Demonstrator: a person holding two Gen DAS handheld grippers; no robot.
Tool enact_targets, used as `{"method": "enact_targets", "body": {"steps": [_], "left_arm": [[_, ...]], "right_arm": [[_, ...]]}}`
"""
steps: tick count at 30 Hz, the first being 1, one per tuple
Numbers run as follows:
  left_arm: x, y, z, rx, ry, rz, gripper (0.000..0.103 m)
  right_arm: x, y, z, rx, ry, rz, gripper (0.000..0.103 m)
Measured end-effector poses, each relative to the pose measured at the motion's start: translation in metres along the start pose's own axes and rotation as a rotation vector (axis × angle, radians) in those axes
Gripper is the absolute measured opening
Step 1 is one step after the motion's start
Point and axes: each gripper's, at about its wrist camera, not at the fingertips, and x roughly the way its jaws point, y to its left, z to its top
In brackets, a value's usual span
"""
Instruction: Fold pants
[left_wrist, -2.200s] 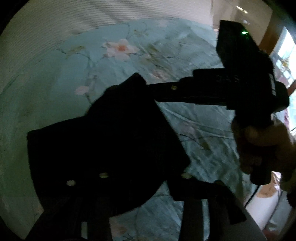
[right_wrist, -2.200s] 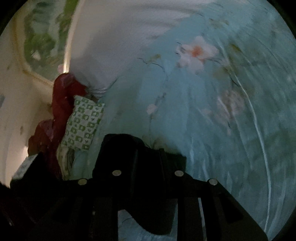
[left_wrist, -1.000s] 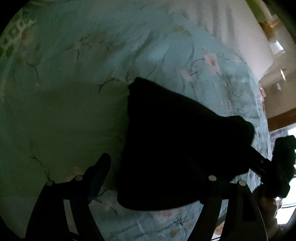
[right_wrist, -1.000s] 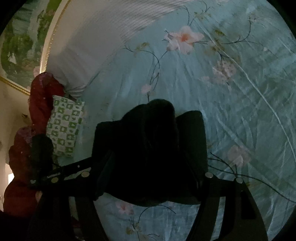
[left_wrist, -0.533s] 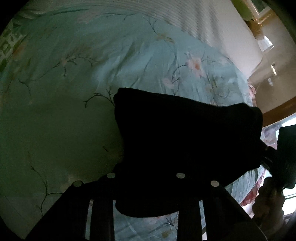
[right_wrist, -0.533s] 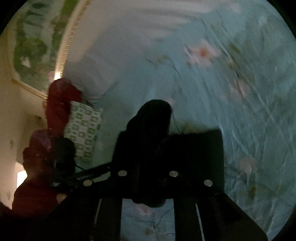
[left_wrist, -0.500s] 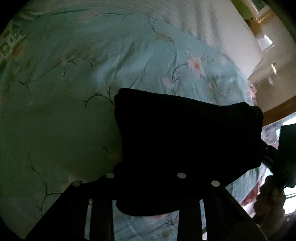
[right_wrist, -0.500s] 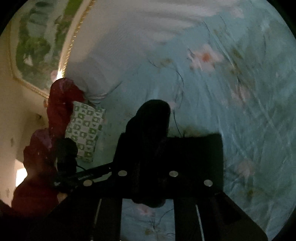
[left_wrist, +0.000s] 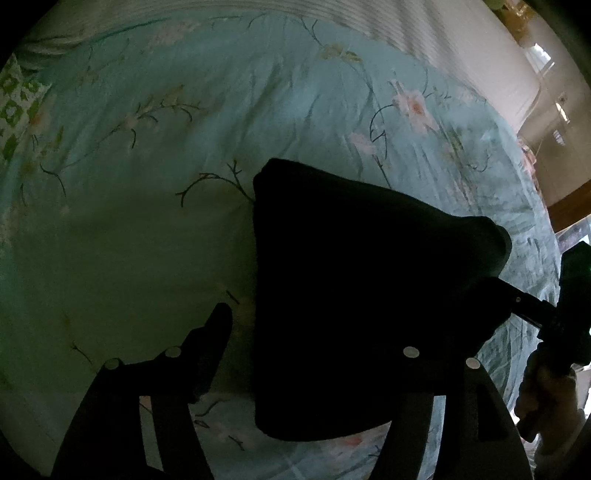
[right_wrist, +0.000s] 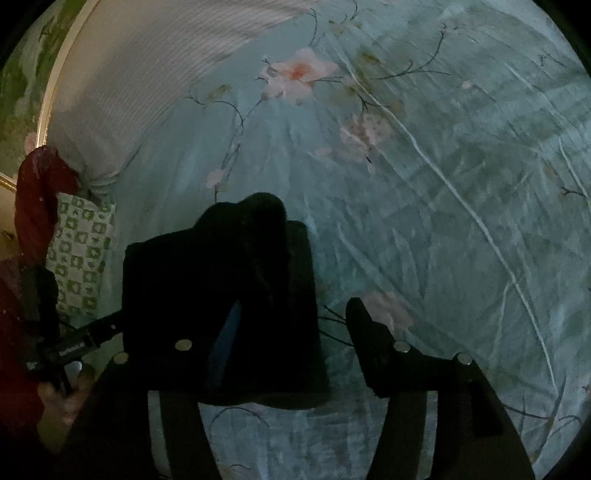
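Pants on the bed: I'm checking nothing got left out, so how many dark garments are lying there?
1. The folded black pants lie on the floral sheet, between both open grippers; in the right wrist view they sit lower left. Nothing else dark shows.

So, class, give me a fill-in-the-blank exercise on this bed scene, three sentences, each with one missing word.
1. The folded pants are ____ in colour.
2. They lie on a light blue bedsheet printed with pink ____.
3. At the left edge of the right wrist view, a pillow shows a white and ____ pattern.

Missing words: black; flowers; green
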Motion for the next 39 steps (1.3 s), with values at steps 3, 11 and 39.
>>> {"method": "enact_targets", "body": {"steps": [3, 11, 39], "left_arm": [[-0.008, -0.001, -0.001, 0.006, -0.016, -0.002, 0.068], [-0.010, 0.008, 0.001, -0.026, 0.000, -0.031, 0.070], [-0.002, 0.005, 0.000, -0.057, -0.011, -0.129, 0.033]], "right_arm": [[-0.005, 0.000, 0.000, 0.020, 0.001, 0.024, 0.065], [-0.004, 0.012, 0.006, 0.014, -0.008, 0.115, 0.070], [0.012, 0.028, 0.004, -0.060, 0.053, 0.188, 0.044]]}}
